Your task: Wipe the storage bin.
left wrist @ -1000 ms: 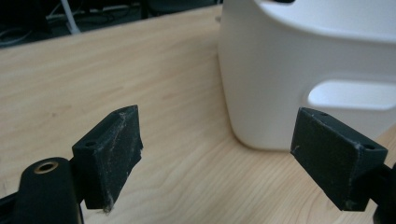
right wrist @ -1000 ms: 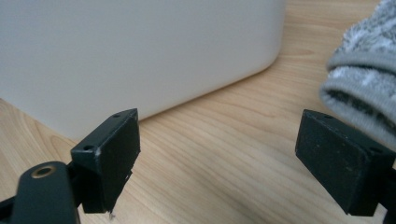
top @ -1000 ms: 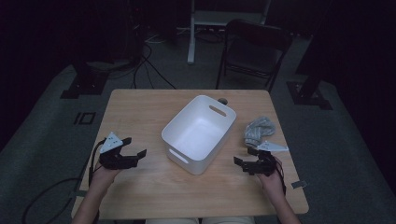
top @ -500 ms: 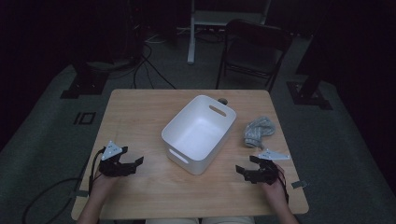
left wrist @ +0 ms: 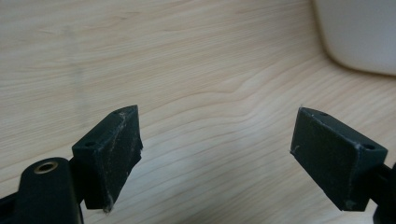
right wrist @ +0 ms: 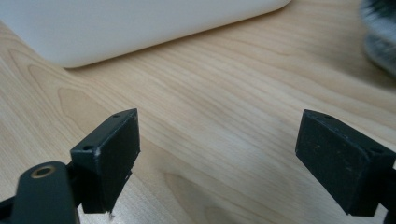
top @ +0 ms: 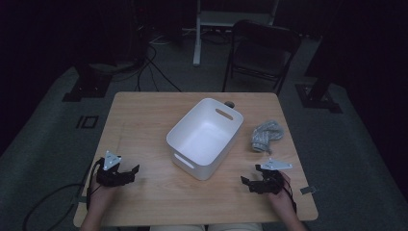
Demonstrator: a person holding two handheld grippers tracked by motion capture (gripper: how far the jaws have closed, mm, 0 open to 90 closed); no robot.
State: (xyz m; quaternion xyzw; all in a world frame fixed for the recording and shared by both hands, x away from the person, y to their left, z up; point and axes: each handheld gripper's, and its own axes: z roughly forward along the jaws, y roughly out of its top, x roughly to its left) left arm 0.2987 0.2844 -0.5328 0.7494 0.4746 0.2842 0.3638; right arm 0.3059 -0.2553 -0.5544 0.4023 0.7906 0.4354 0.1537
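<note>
A white plastic bin with handle slots stands empty at the middle of the wooden table, turned at an angle. A crumpled grey cloth lies to its right. My left gripper sits low over the table's near left part, open, with bare wood between its jaws; a corner of the bin shows far off to the upper right. My right gripper is at the near right, also open and empty, pointing toward the bin's wall with the cloth at the edge.
A small dark object lies just behind the bin. A dark folding chair stands beyond the table's far edge, and cables run over the floor. A small clip-like piece sticks out at the table's right edge.
Both hands have drawn back toward the near edge of the table and sunk closer to the wood. Jaws on both grippers stay equally wide. Bin and cloth have not moved.
</note>
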